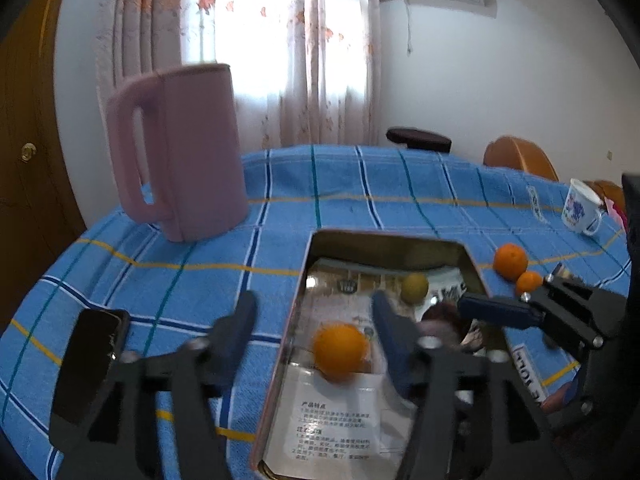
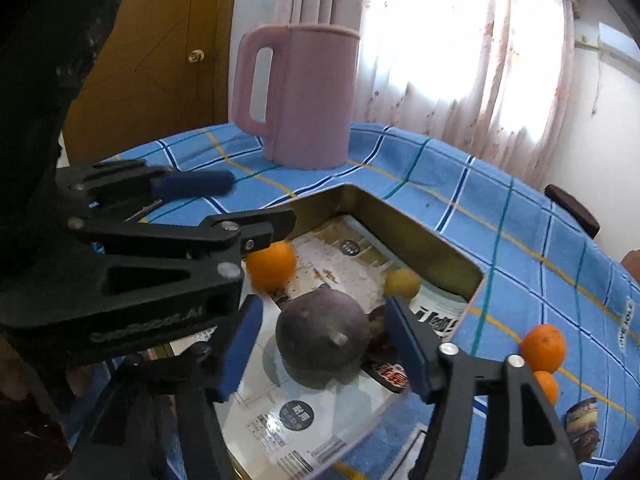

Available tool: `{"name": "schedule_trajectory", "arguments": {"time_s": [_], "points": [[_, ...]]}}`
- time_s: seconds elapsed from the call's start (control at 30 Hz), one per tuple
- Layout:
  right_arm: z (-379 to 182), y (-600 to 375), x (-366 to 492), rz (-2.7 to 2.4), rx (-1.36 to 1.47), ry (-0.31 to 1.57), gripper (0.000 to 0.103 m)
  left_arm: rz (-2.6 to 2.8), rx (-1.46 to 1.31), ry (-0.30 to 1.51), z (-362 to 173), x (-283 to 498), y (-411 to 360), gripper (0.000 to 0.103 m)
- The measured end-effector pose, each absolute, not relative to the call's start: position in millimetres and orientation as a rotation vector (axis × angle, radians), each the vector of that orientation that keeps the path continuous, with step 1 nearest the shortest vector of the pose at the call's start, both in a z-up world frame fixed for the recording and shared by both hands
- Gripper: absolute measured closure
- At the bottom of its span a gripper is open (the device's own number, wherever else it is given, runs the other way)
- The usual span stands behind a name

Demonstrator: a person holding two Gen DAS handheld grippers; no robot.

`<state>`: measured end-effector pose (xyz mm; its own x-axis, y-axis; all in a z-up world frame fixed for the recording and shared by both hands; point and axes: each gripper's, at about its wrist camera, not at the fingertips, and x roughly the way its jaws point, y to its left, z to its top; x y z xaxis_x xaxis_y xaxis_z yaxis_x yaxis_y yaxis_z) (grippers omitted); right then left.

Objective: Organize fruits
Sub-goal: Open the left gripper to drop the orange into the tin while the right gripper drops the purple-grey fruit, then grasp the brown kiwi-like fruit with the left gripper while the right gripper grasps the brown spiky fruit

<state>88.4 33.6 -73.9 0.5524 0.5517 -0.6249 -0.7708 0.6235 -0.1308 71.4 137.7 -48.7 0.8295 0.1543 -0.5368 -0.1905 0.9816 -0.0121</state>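
A metal tray (image 1: pixel 384 238) (image 2: pixel 436 240) lined with printed paper sits on the blue checked tablecloth. In it lie an orange (image 1: pixel 341 347) (image 2: pixel 272 266), a small yellow-green fruit (image 1: pixel 415 287) (image 2: pixel 402 283) and a dark purple fruit (image 2: pixel 322 334) (image 1: pixel 440 316). My left gripper (image 1: pixel 314 320) is open above the tray, the orange between its fingers and apart from them. My right gripper (image 2: pixel 320 344) is open around the purple fruit, not touching it. Two oranges (image 1: pixel 510 260) (image 2: pixel 544 347), one smaller (image 1: pixel 528 282) (image 2: pixel 547 386), lie on the cloth right of the tray.
A tall pink jug (image 1: pixel 184 148) (image 2: pixel 304 96) stands behind the tray at the left. A white flowered mug (image 1: pixel 580 208) stands at the far right. A black phone (image 1: pixel 90 360) lies left of the left gripper. The table edge curves behind the jug.
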Motion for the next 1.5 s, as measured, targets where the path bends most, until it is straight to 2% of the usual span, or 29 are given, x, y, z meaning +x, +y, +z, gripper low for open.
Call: {"name": "schedule_trajectory", "arguments": {"time_s": [0.1,0.4,0.6,0.87,0.97,1.03,1.1,1.23,1.3,1.37,1.43,1.47,1.5], "points": [[-68,15,84,0.777,-0.415,0.556,0.037,0.194,-0.074,0.511,-36,60,135,0.026],[-35,-125,92,0.518,-0.268,0.510,0.037,0.061,-0.053,0.446,-21,47,68,0.024],[-48,-200,115,0.351,-0.138,0.571,0.037,-0.062,0.012,0.510,-38,65,1,0.024],[-58,-222,130,0.344,-0.082,0.613,0.037,-0.151,0.060,0.643,-62,93,-46,0.026],[-60,-219,134,0.351,-0.092,0.629,0.037,-0.179,0.071,0.683,-66,101,-56,0.033],[-63,-216,136,0.366,-0.094,0.650,0.037,-0.212,0.059,0.729,-72,108,-59,0.043],[-66,-213,140,0.381,-0.093,0.665,0.037,-0.235,0.041,0.775,-77,114,-59,0.059],[-75,-200,149,0.431,-0.126,0.731,0.037,-0.268,0.027,0.816,-81,117,-59,0.061],[-78,-194,151,0.449,-0.143,0.753,0.037,-0.283,0.019,0.834,-84,119,-59,0.073],[-82,-191,154,0.453,-0.161,0.781,0.037,-0.294,0.007,0.840,-85,119,-58,0.073],[-86,-188,157,0.458,-0.166,0.802,0.044,-0.298,0.002,0.838,-85,118,-57,0.073],[-86,-188,158,0.462,-0.167,0.811,0.058,-0.300,0.000,0.835,-84,117,-56,0.073],[-87,-187,158,0.465,-0.168,0.817,0.062,-0.296,0.001,0.826,-83,115,-56,0.073]]}}
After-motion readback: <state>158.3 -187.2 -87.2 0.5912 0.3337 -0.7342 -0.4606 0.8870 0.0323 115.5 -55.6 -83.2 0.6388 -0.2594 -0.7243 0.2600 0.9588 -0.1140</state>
